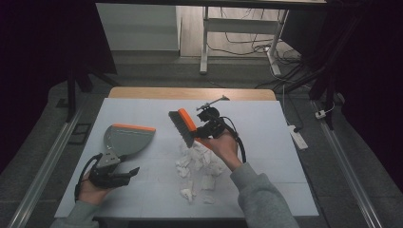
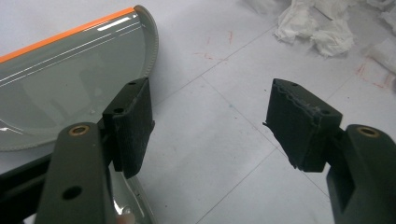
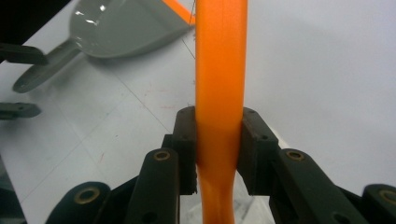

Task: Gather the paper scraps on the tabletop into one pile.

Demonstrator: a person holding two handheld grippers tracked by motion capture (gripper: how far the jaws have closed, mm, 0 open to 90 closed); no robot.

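Our right gripper clamps the brush; our left gripper gapes beside the dustpan; paper scraps remain unswept.

My left hand-held gripper hangs over the white counter with its jaws wide apart and nothing between them. The grey dustpan with its orange edge lies beside the left jaw; crumpled paper scraps sit ahead.

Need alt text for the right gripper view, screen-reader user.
The right gripper has its black fingers shut on the orange brush handle, which runs straight up the frame. Behind, at upper left, a grey dustpan lies on the white table.
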